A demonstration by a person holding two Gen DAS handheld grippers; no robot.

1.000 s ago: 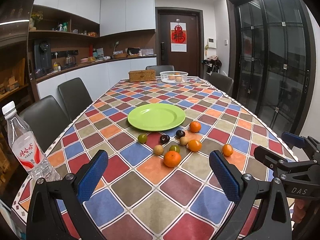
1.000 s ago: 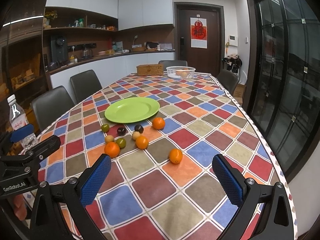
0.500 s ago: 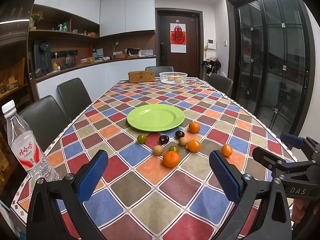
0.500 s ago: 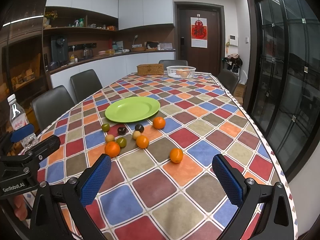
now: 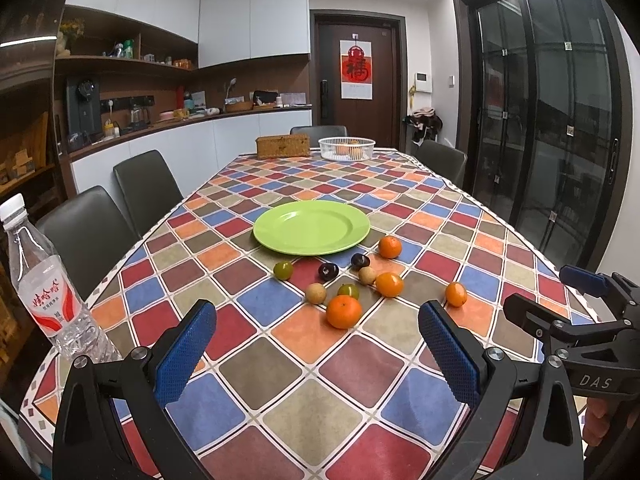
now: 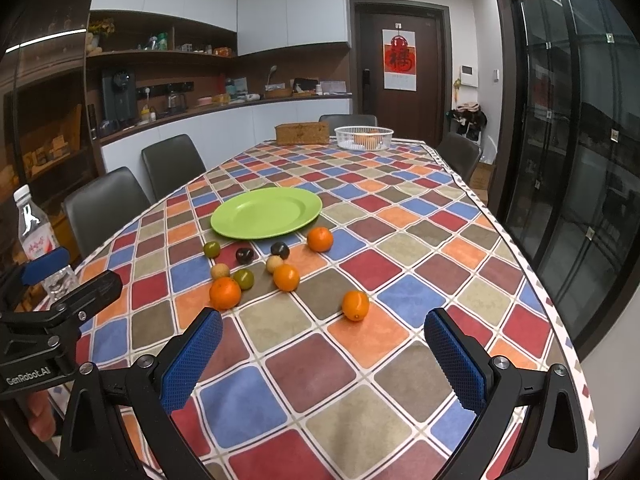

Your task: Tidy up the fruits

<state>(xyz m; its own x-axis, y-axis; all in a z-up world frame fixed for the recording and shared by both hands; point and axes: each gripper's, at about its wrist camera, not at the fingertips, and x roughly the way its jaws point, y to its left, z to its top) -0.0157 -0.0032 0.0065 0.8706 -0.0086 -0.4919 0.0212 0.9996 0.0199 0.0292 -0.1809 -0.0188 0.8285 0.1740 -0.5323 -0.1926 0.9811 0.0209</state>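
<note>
Left tongs [image 5: 316, 354] spread wide, blue pads [image 5: 185, 350] well apart, holding nothing and touching nothing; they hover above the near end of the surface [image 5: 340, 404], which carries a checkered cloth. Right tongs [image 6: 323, 358] likewise wide, pads [image 6: 456, 360] empty, above the same end of the surface and further to the right; in the left wrist view their dark frame and one blue tip show at the right edge. Green plate [image 5: 311, 227] lies flat near the middle of the surface, nothing on it. Fruits lie loose on the cloth just in front of the plate: nearest large orange [image 5: 343, 311], a green fruit [image 5: 348, 291] just behind it, a tan round fruit [image 5: 316, 293] to its left, a second orange [image 5: 389, 284], a second tan fruit [image 5: 367, 275], two dark fruits [image 5: 328, 271], a second green fruit [image 5: 283, 270] furthest left, a third orange [image 5: 390, 247] near the plate rim. A small orange [image 6: 355, 305] lies apart from the cluster, to the right, nearest the right tongs. Water bottle [image 5: 44, 292] stands upright at the near left edge. White basket [image 5: 347, 148] and woven box [image 5: 283, 146] sit at the far end
</note>
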